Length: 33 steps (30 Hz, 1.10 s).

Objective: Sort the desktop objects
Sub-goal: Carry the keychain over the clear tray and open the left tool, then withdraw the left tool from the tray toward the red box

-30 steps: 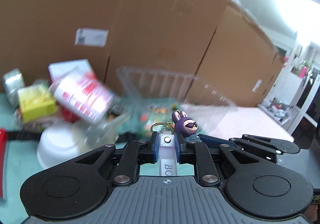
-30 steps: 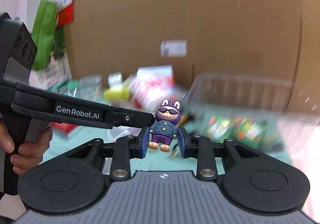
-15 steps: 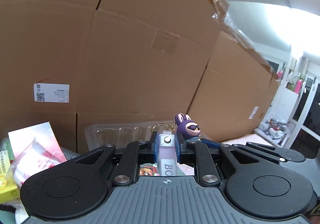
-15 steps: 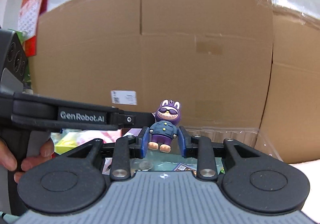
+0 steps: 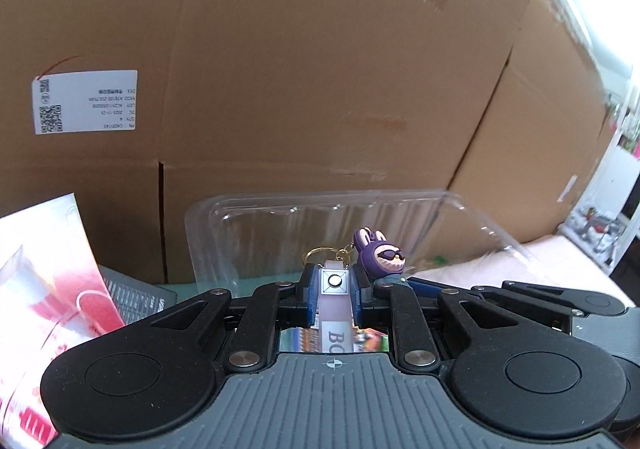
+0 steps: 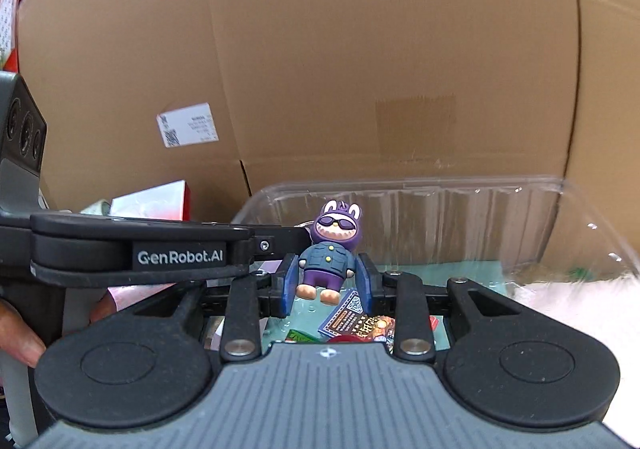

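Keychain held in the air between both tools, above the near edge of a clear plastic tray. Strap, pale pink with a metal snap, pinched tight by the left gripper, pads pressed to both sides of it. Purple rabbit figure, in sunglasses and a blue jacket, hanging from the gold ring and sitting between the blue pads of the right gripper; pads close to its sides, probably touching, though no clear squeeze visible, so hard to call it clamped. Left tool crossing in from the left side of the right wrist view, tip right beside the rabbit's head. Tray standing against a wall of cardboard boxes, already holding a few things: colourful printed packets on its floor, directly under the rabbit. Judged from that, sorting well under way, with some items placed and the keychain next in line. More still outside the tray: a pink and white packet and a dark flat booklet off to the left, so a good share left to do. Remaining for this item, by the look of it: lower over the tray, let go with both tools, check that strap and figure land inside the rim and not draped over it.
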### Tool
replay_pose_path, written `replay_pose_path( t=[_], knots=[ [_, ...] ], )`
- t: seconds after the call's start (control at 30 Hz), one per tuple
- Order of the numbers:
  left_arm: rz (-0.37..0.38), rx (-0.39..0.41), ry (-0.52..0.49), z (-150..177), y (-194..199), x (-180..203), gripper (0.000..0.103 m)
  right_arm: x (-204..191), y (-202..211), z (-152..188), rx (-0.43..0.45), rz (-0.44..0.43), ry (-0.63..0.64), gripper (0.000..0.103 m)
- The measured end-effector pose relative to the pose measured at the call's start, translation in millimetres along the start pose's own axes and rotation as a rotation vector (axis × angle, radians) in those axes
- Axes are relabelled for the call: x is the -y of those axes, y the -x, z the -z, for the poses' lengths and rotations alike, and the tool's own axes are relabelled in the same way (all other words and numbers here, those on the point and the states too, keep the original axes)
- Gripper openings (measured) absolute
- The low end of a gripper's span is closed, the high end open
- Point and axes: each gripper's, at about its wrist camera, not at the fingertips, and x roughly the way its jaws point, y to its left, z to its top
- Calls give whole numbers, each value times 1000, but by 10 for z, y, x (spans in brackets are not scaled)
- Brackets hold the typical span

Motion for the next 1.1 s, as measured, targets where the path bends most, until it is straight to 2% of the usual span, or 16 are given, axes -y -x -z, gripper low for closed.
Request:
replay_pose_path(
  t=[0.13, 0.17, 0.23, 0.27, 0.3, 0.37, 0.43, 0.53, 0.57, 0.9, 1.1],
  knots=[
    [-9, -24, 15, -9, -155, -84, 17, 11, -180, -7, -23, 3, -6, 35],
    [-9, -27, 17, -13, -188, -107, 31, 17, -201, -2, -29, 4, -4, 36],
    [-12, -15, 10, -20, -193, -125, 36, 24, -196, 4, -26, -3, 5, 37],
    [-17, -3, 9, -32, -179, -132, 47, 14, -202, 2, -22, -1, 10, 42],
    [-19, 11, 8, -36, -154, -134, 71, 22, -168, 4, -13, -1, 12, 54],
    [-10, 55, -3, -37, -60, -121, 88, 13, -117, 0, 12, 6, 12, 68],
    [-3, 60, -18, -35, -20, -92, 90, 7, -52, 0, 27, 9, 27, 76],
    [5, 57, -26, 0, 18, -71, 101, -25, 20, 0, 41, 21, 36, 91],
    [9, 63, -32, 16, 28, -56, 103, -35, 44, 0, 41, 25, 37, 100],
    [10, 37, -16, 51, 95, 146, 103, -61, 310, 11, 35, 74, 33, 103],
    [6, 45, -27, 65, 281, 204, 103, -125, 446, 40, 28, 89, 39, 103]
  ],
)
